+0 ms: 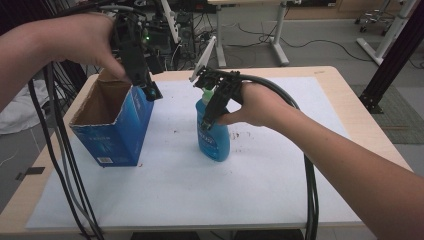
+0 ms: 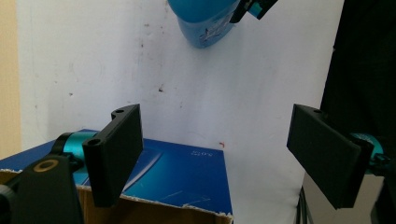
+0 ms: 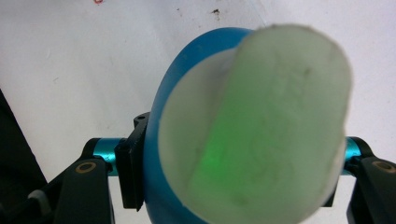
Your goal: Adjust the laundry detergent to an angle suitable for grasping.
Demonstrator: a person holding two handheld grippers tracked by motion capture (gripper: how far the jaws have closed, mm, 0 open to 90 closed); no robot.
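A blue bottle [image 1: 214, 134] stands upright on white paper [image 1: 200, 190] covering a table, clamped near its top by the right gripper [image 1: 209, 114]. Its pale cap [image 3: 266, 126] blurs the right gripper view. The left gripper [image 1: 150, 90] hangs wide open, empty, over an open blue box [image 1: 117, 125].
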